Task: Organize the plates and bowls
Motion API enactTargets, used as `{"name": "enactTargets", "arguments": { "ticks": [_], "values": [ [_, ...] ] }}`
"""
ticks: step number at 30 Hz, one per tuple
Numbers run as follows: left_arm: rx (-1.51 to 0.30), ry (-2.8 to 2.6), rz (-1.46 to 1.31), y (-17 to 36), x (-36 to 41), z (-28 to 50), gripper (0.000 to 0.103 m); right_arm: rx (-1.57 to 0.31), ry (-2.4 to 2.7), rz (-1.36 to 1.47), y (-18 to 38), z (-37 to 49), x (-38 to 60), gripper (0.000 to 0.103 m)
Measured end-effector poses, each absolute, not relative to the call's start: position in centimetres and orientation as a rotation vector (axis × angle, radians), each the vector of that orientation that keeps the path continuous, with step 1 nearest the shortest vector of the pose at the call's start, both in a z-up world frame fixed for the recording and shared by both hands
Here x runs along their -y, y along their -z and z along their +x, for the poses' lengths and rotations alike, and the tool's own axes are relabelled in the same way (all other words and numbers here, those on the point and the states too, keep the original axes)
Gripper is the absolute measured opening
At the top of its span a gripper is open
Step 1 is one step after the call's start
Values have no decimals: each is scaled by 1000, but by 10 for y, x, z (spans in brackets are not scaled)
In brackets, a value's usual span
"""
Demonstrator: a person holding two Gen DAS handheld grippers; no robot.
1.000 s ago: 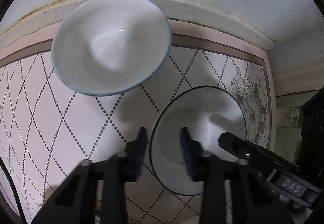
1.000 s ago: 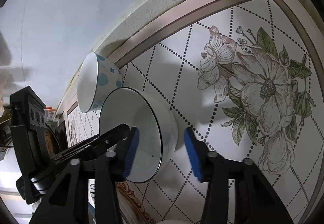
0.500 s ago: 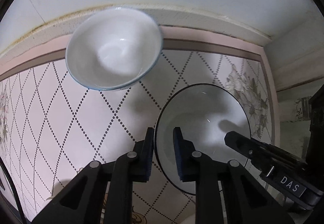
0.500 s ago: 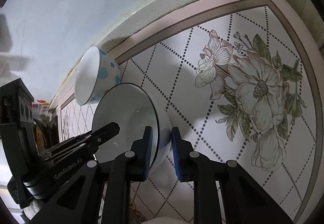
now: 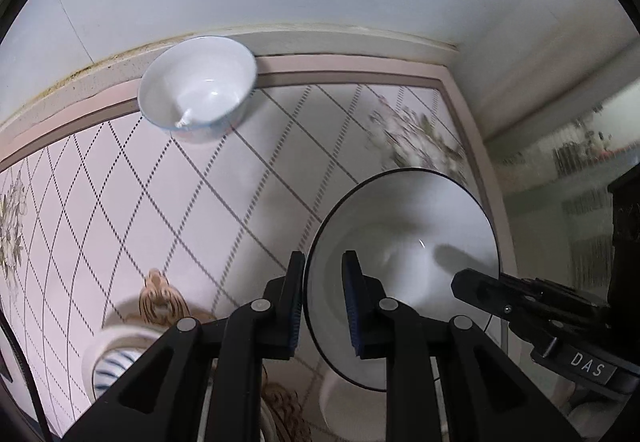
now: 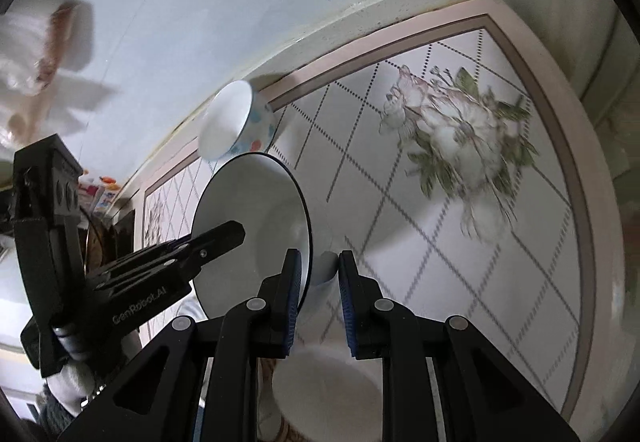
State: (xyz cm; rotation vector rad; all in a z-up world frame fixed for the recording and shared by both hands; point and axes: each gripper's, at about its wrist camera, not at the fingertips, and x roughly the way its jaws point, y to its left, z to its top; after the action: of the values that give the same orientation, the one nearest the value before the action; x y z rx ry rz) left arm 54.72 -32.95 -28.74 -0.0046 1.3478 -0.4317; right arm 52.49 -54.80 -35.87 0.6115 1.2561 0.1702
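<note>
Both grippers are shut on the rim of a white bowl with a thin dark rim (image 5: pixel 404 254), lifted above the patterned table. My left gripper (image 5: pixel 323 302) pinches its left rim; the right gripper's finger shows at its right side. In the right wrist view my right gripper (image 6: pixel 318 302) pinches the same bowl (image 6: pixel 248 226) on its other rim. A white bowl with coloured dots (image 5: pixel 198 82) stands on the table by the wall; it also shows in the right wrist view (image 6: pixel 236 120).
A white bowl with blue stripes (image 5: pixel 116 358) sits near the left gripper's base. Another white dish (image 6: pixel 328 382) lies under the right gripper. The flowered tablecloth (image 6: pixel 456 130) runs to the wall ledge at the back and the table's right edge.
Both grippers have shut on the dark-rimmed bowl and raised it off the table. Both cameras have pulled back from the dotted bowl, which now looks smaller.
</note>
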Motion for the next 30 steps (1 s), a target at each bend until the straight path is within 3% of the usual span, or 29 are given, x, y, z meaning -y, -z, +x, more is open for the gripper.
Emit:
{"name": "enactTargets", "arguments": {
  "ticks": [14, 30],
  "values": [
    [-1385, 505, 79, 291, 334, 471, 16, -1318, -176, 667, 358, 422, 543, 21],
    [-1441, 471, 193, 327, 339, 455, 16, -1413, -185, 673, 403, 412, 532, 21]
  ]
}}
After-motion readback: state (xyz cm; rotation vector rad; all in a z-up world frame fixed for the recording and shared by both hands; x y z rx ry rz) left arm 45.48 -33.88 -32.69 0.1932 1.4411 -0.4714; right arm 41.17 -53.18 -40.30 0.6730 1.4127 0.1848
